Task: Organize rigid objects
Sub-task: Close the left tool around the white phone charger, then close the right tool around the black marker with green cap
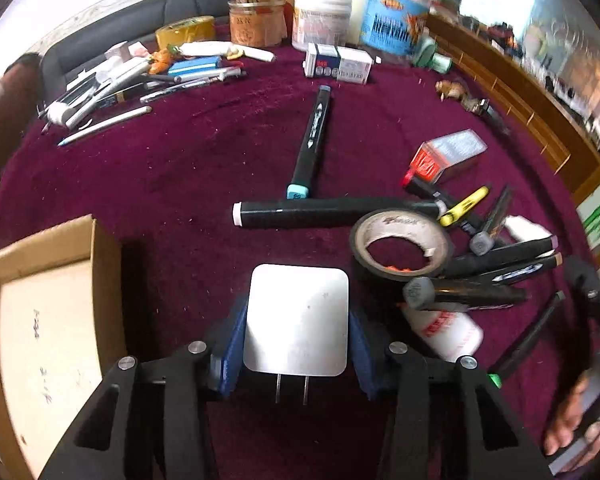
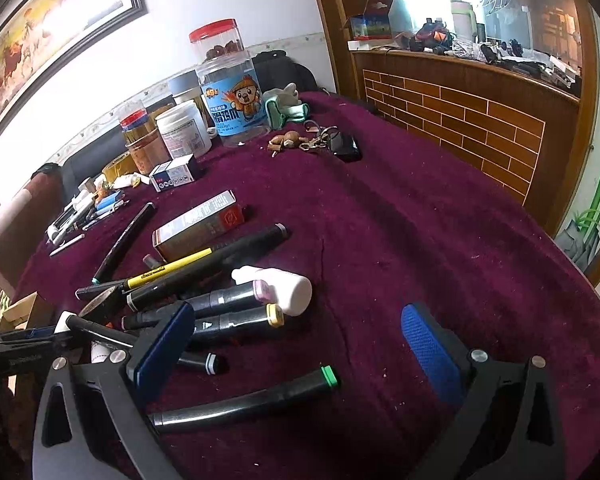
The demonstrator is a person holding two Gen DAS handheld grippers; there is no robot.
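Observation:
My left gripper [image 1: 296, 320] is shut on a white plug adapter [image 1: 296, 320], prongs pointing back at the camera, held above the maroon cloth [image 1: 160, 168]. An open cardboard box [image 1: 48, 320] sits at the lower left of it. To its right lie a roll of black tape [image 1: 400, 246] and several black markers [image 1: 332, 212]. My right gripper [image 2: 296, 340] is open and empty above the cloth [image 2: 420, 220]. A green-capped marker [image 2: 248, 402] lies between its fingers. A heap of markers [image 2: 204, 264], a white bottle [image 2: 280, 288] and a small carton [image 2: 198, 226] lie to its left.
Jars and tubs [image 1: 320, 16] stand at the table's far edge, with a pile of pens [image 1: 140, 80] to their left. A blue-labelled jar [image 2: 236, 100], keys [image 2: 320, 140] and a glove [image 2: 288, 104] sit at the back in the right wrist view. A wooden brick-pattern counter [image 2: 460, 120] borders the table.

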